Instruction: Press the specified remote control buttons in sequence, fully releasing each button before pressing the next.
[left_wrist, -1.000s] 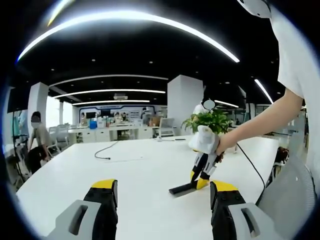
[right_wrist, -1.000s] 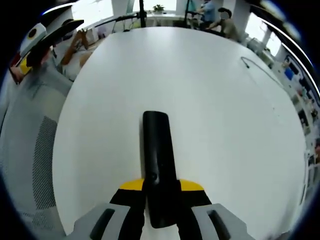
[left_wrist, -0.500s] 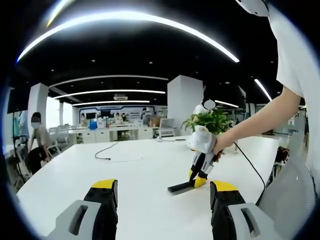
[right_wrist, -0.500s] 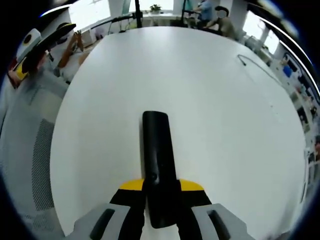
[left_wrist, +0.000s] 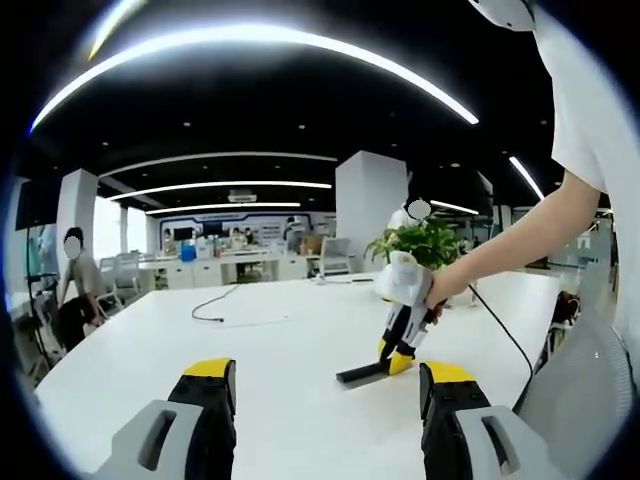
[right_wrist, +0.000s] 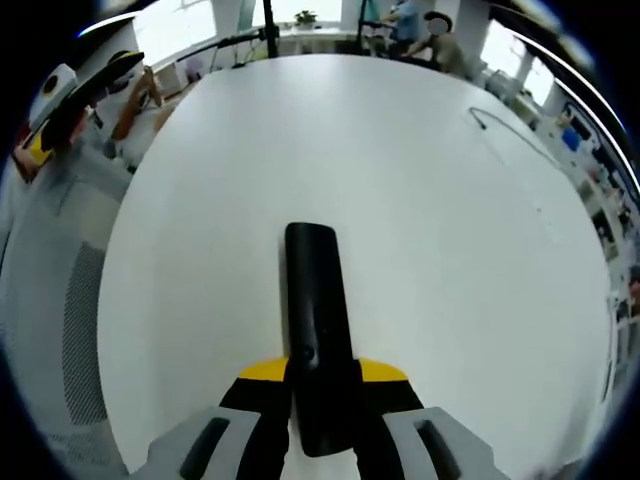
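Observation:
A black remote control (right_wrist: 312, 310) lies lengthwise between the jaws of my right gripper (right_wrist: 312, 388), which is shut on its near end; the far end points out over the white table (right_wrist: 420, 220). In the left gripper view the right gripper (left_wrist: 403, 335) stands tilted down on the table with the remote (left_wrist: 361, 375) sticking out low to the left, a person's hand and arm behind it. My left gripper (left_wrist: 325, 392) hovers open above the table, nothing between its yellow-tipped jaws. The left gripper (right_wrist: 68, 100) also shows at the upper left of the right gripper view.
A black cable (left_wrist: 214, 305) lies on the far part of the table (left_wrist: 250, 345). A potted plant (left_wrist: 425, 240) stands behind the right gripper. A grey mesh chair (right_wrist: 75, 320) sits at the table edge. People sit at desks in the background.
The right gripper and remote have shifted only slightly over the table. Both grippers keep their states.

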